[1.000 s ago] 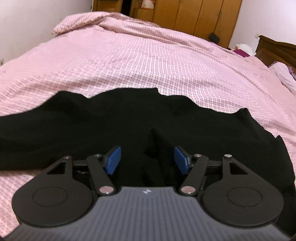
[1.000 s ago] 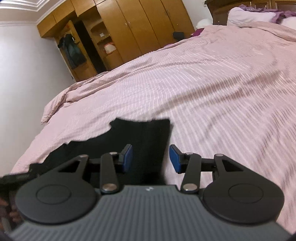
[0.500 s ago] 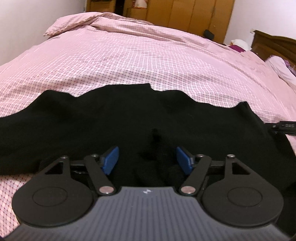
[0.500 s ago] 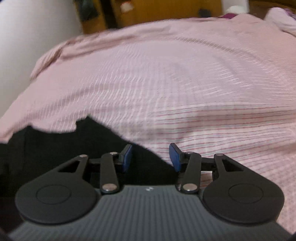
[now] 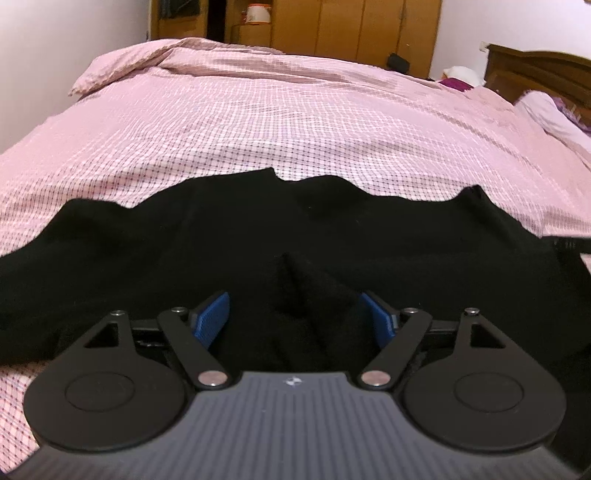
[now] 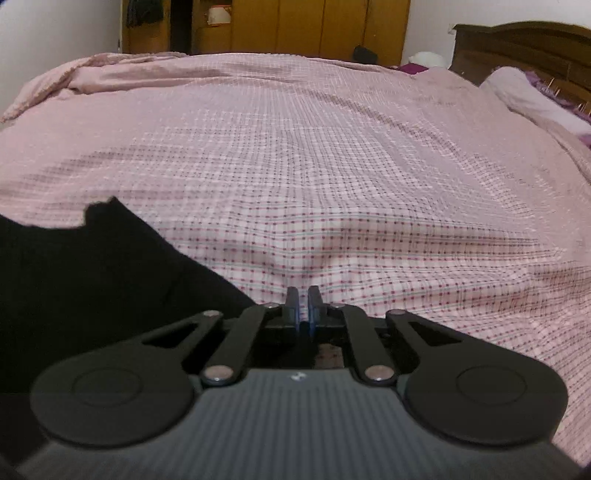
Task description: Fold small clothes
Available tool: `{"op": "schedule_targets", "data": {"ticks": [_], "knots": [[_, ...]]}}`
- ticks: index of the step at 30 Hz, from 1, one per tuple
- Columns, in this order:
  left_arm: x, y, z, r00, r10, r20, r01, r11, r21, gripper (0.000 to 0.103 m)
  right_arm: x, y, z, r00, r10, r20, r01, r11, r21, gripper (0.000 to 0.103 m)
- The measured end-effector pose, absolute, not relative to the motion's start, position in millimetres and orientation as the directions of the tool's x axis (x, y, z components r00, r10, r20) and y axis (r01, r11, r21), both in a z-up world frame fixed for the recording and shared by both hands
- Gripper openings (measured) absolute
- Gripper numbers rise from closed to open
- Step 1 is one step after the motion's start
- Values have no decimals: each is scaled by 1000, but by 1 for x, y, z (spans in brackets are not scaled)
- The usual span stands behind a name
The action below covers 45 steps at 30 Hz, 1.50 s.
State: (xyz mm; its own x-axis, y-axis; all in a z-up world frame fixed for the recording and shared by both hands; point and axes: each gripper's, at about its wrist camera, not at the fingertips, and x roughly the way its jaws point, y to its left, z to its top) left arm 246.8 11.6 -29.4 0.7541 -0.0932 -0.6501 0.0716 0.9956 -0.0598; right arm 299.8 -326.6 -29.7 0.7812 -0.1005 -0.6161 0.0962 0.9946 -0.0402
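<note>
A black garment (image 5: 280,236) lies spread wide across the pink checked bed cover (image 5: 295,122). My left gripper (image 5: 295,317) is open, low over the near middle of the garment, with a raised fold of black cloth between its blue pads. My right gripper (image 6: 303,304) is shut with nothing between its pads, over the bare bed cover (image 6: 332,177) just right of the garment's right end (image 6: 92,269). A dark part of the right gripper shows at the far right edge of the left wrist view (image 5: 569,243).
Wooden wardrobes (image 5: 332,26) stand beyond the far end of the bed. A dark wooden headboard (image 6: 524,48) and pale pillows (image 6: 532,92) are at the right. A white wall runs along the left side.
My right gripper has closed its fingers and swung right, off the garment's edge onto the bed cover. My left gripper has stayed open over the garment, moving slightly lower and closer to it.
</note>
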Motion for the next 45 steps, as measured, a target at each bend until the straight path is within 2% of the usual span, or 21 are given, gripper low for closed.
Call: {"op": "schedule_targets", "data": {"ticks": [2, 3, 4, 5, 6, 9, 13, 14, 15, 18, 23, 25, 29, 31, 33, 35, 38, 40, 42, 44, 45], "knots": [[247, 12, -30, 754, -100, -649, 78, 995, -63, 79, 300, -326, -18, 794, -32, -608, 43, 999, 4, 12], [248, 13, -31, 753, -112, -648, 84, 994, -75, 75, 300, -326, -13, 801, -12, -598, 26, 1000, 14, 20], [249, 13, -32, 752, -130, -647, 93, 991, -92, 72, 301, -326, -7, 811, 9, -586, 6, 1000, 23, 29], [249, 13, -32, 750, -148, -645, 101, 989, -110, 66, 304, -324, -4, 816, 22, -578, -6, 1000, 29, 51], [250, 12, -32, 748, -163, -643, 107, 986, -125, 59, 306, -324, -1, 820, 43, -571, -27, 999, 36, 61], [250, 5, -31, 746, -186, -640, 134, 983, -129, 44, 313, -321, -1, 810, 97, -579, -107, 994, 18, 59], [247, -1, -32, 751, -180, -636, 145, 984, -107, 41, 330, -309, -10, 757, 154, -635, -208, 978, -10, 57], [247, 0, -32, 751, -179, -636, 142, 984, -110, 41, 333, -305, -15, 739, 159, -655, -225, 974, -18, 48], [247, 0, -33, 750, -179, -637, 140, 984, -112, 41, 334, -303, -18, 726, 165, -668, -238, 971, -18, 27], [248, 0, -32, 749, -179, -638, 144, 984, -108, 41, 322, -295, -20, 719, 187, -669, -257, 966, -7, 8], [244, -1, -31, 761, -151, -631, 125, 988, -86, 38, 311, -301, -11, 792, 6, -611, -82, 992, -96, 3], [244, -3, -31, 764, -138, -630, 126, 990, -65, 38, 317, -302, -24, 774, -143, -616, -8, 972, -234, 3], [243, -4, -30, 767, -127, -628, 129, 991, -43, 39, 312, -315, -26, 786, -123, -606, 43, 988, -146, 5], [244, -1, -29, 767, -127, -629, 119, 991, -55, 43, 303, -321, -18, 790, -119, -601, 70, 992, -104, 5], [245, 2, -30, 771, -98, -629, 76, 995, -61, 63, 292, -322, -13, 800, -110, -590, 77, 994, -81, 6], [247, 3, -34, 775, -56, -629, 32, 998, -49, 74, 271, -325, -6, 811, -82, -579, 71, 997, -42, 7], [250, 4, -38, 780, -58, -623, 31, 998, -55, 75, 238, -321, 0, 827, -26, -562, 50, 998, 28, 8], [250, 4, -37, 780, -83, -621, 49, 996, -72, 61, 221, -321, 0, 824, 11, -566, 27, 998, 60, 8], [251, 4, -34, 770, -154, -619, 93, 987, -130, 25, 204, -320, -2, 815, 38, -579, 20, 995, 93, 8], [251, 1, -29, 766, -170, -620, 104, 985, -141, 14, 187, -319, -4, 814, 58, -578, 22, 991, 130, 8], [250, 1, -22, 768, -173, -617, 102, 984, -149, 13, 180, -319, -4, 817, 63, -574, 26, 989, 145, 8]]}}
